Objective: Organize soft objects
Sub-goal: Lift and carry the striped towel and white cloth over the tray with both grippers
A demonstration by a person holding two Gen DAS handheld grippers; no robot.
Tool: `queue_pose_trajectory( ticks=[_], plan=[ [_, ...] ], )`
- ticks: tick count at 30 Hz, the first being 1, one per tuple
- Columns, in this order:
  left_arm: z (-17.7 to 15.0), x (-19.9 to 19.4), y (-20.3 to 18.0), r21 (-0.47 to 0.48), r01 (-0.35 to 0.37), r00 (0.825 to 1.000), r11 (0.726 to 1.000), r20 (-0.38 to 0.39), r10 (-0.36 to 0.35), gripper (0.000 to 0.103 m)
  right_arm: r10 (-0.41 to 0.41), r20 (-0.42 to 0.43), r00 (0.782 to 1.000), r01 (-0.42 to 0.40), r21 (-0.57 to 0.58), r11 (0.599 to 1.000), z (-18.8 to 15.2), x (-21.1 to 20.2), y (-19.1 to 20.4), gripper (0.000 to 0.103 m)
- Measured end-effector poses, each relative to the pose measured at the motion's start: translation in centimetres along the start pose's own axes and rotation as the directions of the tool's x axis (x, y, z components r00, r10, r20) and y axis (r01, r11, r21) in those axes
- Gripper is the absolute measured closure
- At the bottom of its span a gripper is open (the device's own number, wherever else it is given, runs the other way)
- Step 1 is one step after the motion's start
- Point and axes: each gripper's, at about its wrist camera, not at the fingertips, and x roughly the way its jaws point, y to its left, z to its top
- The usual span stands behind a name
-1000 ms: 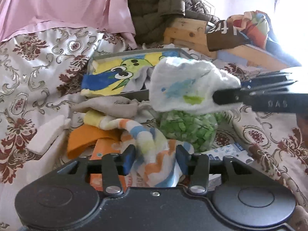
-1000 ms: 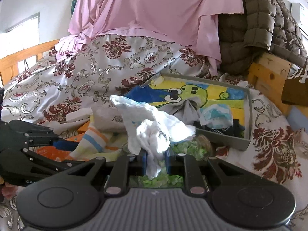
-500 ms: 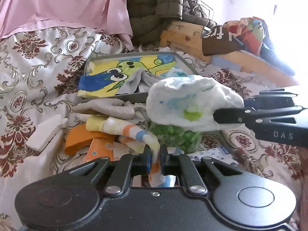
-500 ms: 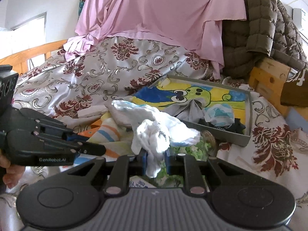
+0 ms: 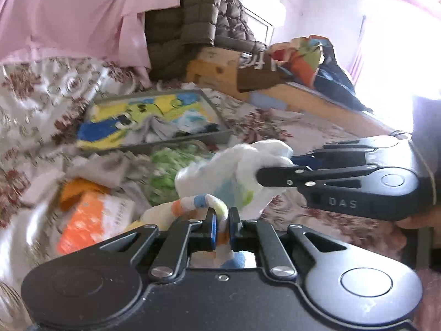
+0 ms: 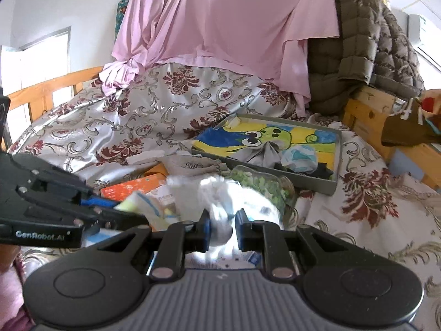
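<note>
On the bed, seen from the left wrist camera, the left gripper (image 5: 222,220) is pinching a striped cloth (image 5: 193,205) with orange, blue and yellow bands; its jaws are standing almost together with the fabric between them, and they have just been closing on it. The cloth is rising in a loop above the pads and is hanging down behind them. To the right, the right gripper (image 5: 271,169) is clamping a white cloth (image 5: 234,171) with blue and green marks, which is hanging in the air just beside the striped one. Behind both, a grey tray (image 5: 220,135) with a cartoon picture is lying on the flowered bedspread (image 5: 41,104), and some pieces of clothing are resting at its near edge. A bag of green pieces (image 5: 165,173) is lying just in front of the tray, and an orange packet (image 5: 88,220) is near the left.

From the right wrist camera, the right gripper (image 6: 222,230) is gripping the white cloth (image 6: 220,193), which is blurred here. The left gripper (image 6: 121,211) is coming in from the left edge, holding the striped cloth (image 6: 140,201) at its tips. The grey tray (image 6: 337,165) is lying beyond, toward the right side of the bedspread (image 6: 137,121).
</note>
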Motion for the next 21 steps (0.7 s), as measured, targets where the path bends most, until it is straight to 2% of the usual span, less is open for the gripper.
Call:
queue_pose_trajectory(
  ticks=[3, 10, 15, 18, 21],
  plan=[
    [-0.4, -0.5, -0.7, -0.029, 0.024, 1.000, 0.999, -0.011, -0.024, 0.094, 0.000, 0.008, 1.000, 0.000, 0.025, 1.000, -0.7, -1.3, -0.5, 0.085],
    [-0.9, -0.1, 0.0, -0.095, -0.020, 0.999, 0.995, -0.041, 0.016, 0.094, 0.008, -0.002, 1.000, -0.008, 0.080, 0.997, -2.7, -1.7, -1.8, 0.090],
    [-0.8, -0.2, 0.6, -0.116, -0.042, 0.999, 0.992, -0.023, 0.040, 0.094, 0.016, 0.017, 1.000, -0.017, 0.109, 0.994, -3.3, -1.8, -2.2, 0.090],
    [0.2, -0.3, 1.3, -0.157, -0.040, 0.999, 0.987, -0.007, 0.039, 0.094, 0.015, 0.039, 0.999, -0.019, 0.113, 0.993, -3.0, -2.0, -2.7, 0.090],
    [2.6, -0.3, 2.2, -0.198, -0.022, 0.999, 0.980, 0.028, 0.028, 0.094, 0.015, 0.062, 0.998, -0.022, 0.115, 0.993, -2.0, -1.9, -3.5, 0.090]
  ],
)
